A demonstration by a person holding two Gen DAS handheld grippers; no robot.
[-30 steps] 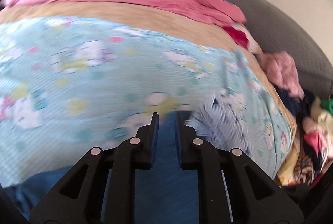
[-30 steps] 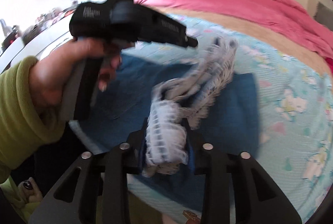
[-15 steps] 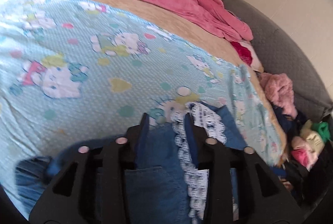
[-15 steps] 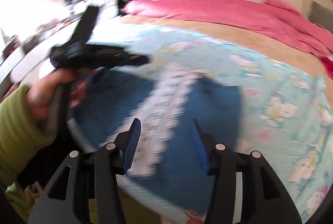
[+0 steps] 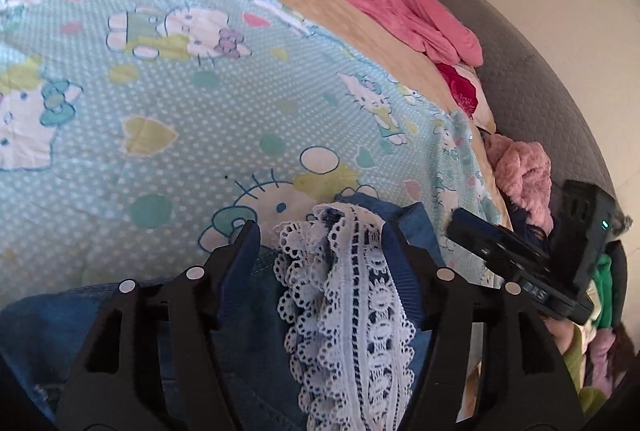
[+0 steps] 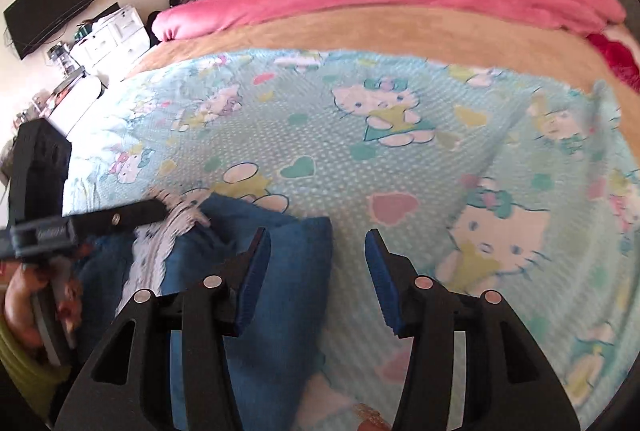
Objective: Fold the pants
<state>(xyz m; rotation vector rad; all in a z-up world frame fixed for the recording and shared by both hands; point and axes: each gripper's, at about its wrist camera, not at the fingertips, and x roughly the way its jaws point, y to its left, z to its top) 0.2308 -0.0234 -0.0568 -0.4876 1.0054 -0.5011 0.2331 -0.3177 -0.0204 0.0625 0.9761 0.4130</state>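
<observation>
My left tongs (image 5: 320,231) stand spread apart over soft blue denim pants (image 5: 256,343), whose white scalloped lace trim (image 5: 352,311) runs between the fingers. The pants lie at the near edge of the bed's dotted cartoon-cat sheet (image 6: 360,159). My right tongs (image 6: 316,243) gape apart, the pants' corner under the left finger.

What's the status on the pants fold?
Left tongs open, straddling lace trim. Right tongs open, empty. Pants lying on the bedsheet. Nothing obstructing.
</observation>
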